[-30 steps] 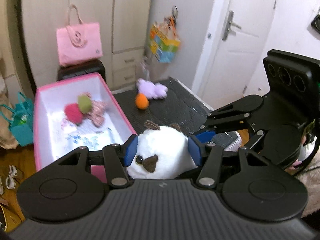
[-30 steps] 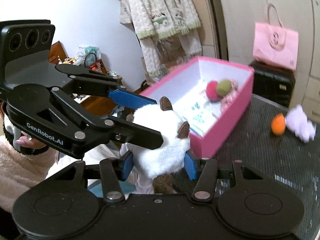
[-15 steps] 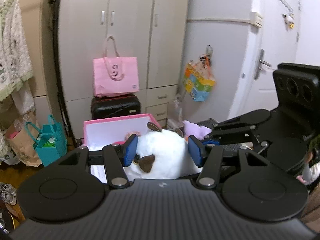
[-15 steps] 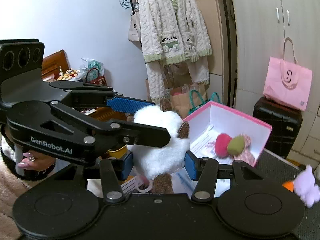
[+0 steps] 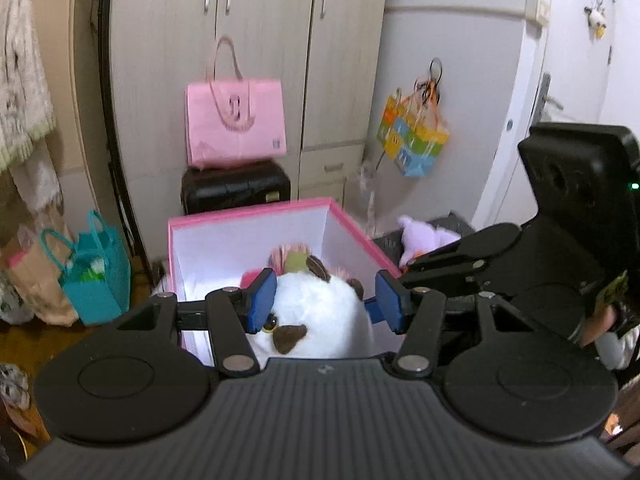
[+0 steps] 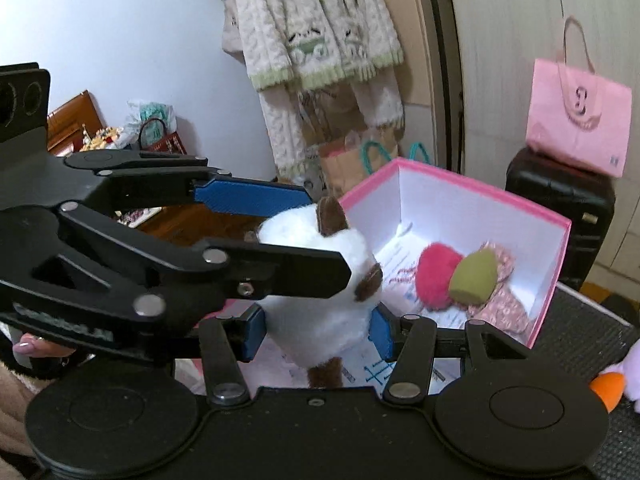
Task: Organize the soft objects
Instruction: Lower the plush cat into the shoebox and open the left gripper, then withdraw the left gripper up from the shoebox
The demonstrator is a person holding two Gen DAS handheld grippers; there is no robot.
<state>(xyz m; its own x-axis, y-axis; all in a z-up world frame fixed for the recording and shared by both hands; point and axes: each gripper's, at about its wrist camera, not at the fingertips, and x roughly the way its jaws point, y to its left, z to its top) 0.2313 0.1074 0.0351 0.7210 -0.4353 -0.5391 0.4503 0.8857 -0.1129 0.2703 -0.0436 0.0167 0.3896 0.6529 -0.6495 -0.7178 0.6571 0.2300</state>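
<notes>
Tongs on both sides, left [image 5: 326, 302] and right [image 6: 316, 330], clamp white plush [image 5: 320, 316] above pink box rim [image 5: 248, 219].

A pale wood-grain wardrobe [image 5: 260, 60] with metal handles is seen along the far wall, and a black suitcase [image 5: 236, 188] is stood against it. A pink paper bag [image 5: 236, 124] is set on top of the suitcase. A white door [image 5: 568, 80] is found to the right. A cream knitted cardigan [image 6: 320, 32] is hung on a plain white wall [image 6: 120, 32]. Brown wooden flooring [image 5: 24, 344] is laid below
</notes>
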